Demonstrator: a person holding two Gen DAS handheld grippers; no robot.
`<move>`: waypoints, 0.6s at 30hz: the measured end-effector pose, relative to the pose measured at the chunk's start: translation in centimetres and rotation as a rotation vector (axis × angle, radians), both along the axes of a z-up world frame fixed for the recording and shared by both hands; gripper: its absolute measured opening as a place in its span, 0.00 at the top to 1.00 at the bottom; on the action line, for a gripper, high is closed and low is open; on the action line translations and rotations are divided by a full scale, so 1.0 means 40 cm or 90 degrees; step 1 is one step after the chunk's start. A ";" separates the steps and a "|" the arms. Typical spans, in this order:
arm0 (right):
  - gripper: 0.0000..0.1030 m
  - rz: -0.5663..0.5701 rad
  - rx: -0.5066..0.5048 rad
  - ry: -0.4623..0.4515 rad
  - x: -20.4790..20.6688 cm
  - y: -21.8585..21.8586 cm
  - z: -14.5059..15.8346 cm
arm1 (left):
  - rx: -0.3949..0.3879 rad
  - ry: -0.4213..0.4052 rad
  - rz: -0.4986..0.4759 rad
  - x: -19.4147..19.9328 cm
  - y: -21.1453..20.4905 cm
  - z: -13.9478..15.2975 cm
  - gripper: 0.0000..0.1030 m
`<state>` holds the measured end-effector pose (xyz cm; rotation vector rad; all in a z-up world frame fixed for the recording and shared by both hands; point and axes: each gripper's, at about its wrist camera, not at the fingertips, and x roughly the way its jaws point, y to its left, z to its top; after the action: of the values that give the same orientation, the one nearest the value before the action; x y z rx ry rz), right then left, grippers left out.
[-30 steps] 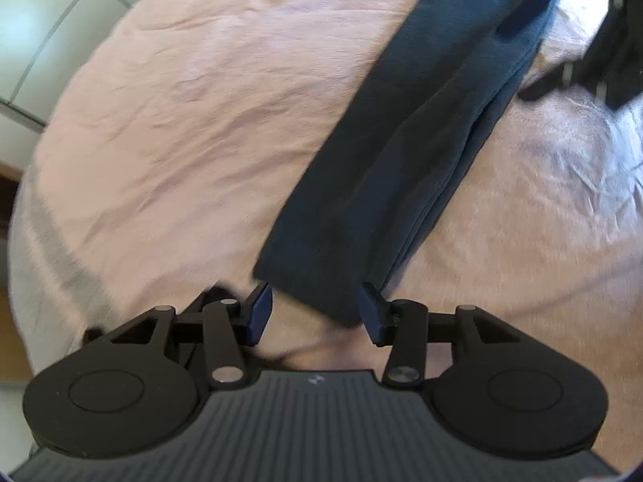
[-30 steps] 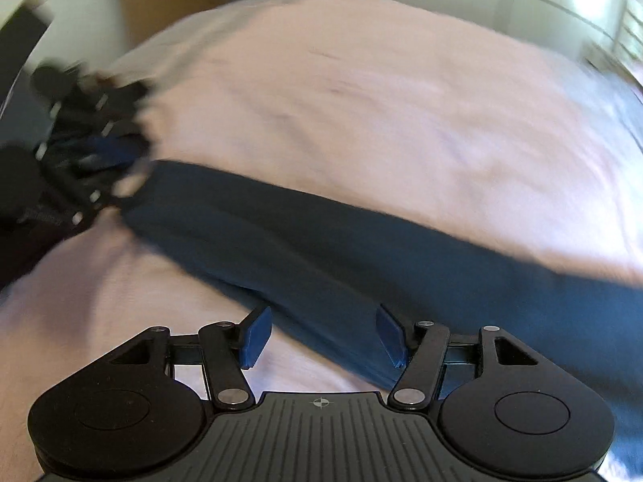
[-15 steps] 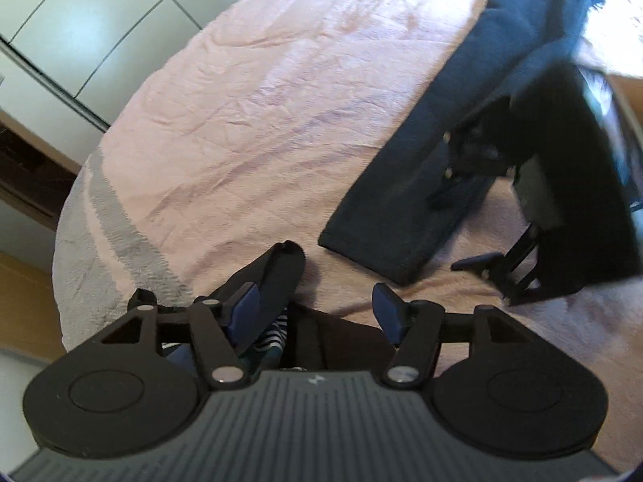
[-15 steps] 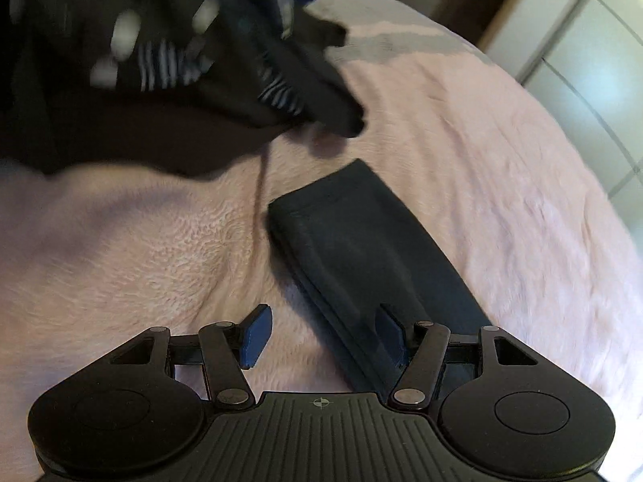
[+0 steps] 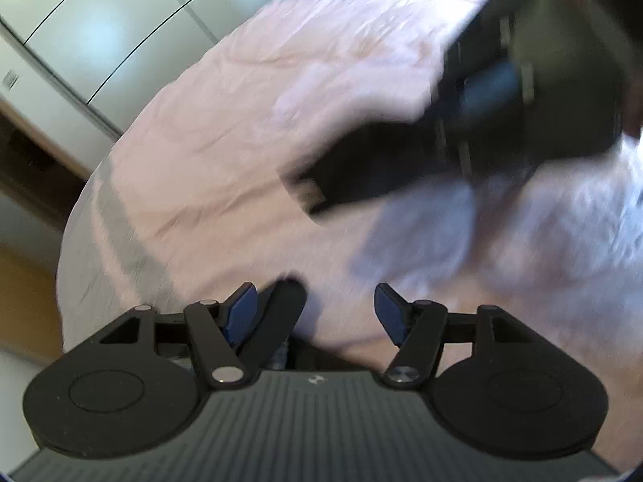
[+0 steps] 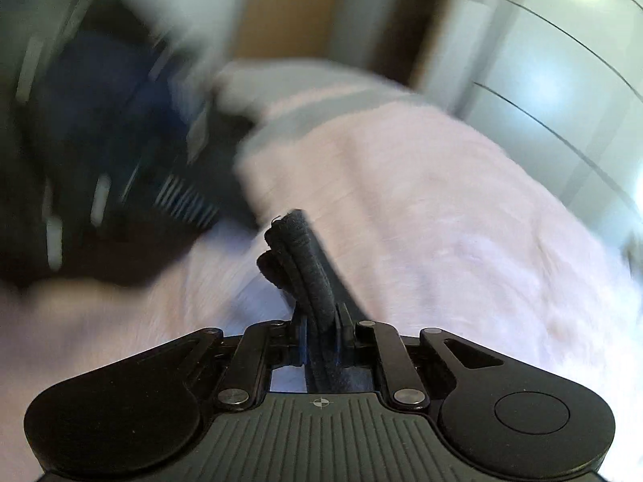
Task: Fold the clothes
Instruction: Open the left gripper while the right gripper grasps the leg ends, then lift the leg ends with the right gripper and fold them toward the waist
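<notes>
A folded dark navy fabric garment (image 6: 299, 265) is being clamped between the closing jaws of the right tongs (image 6: 321, 331), above the pink bedspread (image 6: 442, 209). The left tongs (image 5: 315, 309) are being held apart with nothing pressed between them, over the bedspread's near edge.

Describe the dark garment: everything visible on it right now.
The dark garment is navy, soft knit by its look, folded into several layers; stacked hems with stitched edges poke out past the right claw. That claw's jaws are closing, its pads pinching the bundle. The free end rises above the pink bedspread. In the left wrist view, the garment is only a blurred dark shape hanging under the right claw, so its full length cannot be told. The left claw is open and apart from it.
</notes>
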<state>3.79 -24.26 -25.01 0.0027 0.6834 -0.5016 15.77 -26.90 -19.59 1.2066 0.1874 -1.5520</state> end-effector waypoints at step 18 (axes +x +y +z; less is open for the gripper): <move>0.89 -0.634 0.535 -0.343 -1.045 -0.489 -0.174 | 0.057 0.009 -0.238 -0.615 -0.281 -0.035 0.39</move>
<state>-38.03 -43.82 -31.99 1.2766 0.2723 -1.0707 -8.83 -38.14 -20.98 1.3564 0.0411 -1.8920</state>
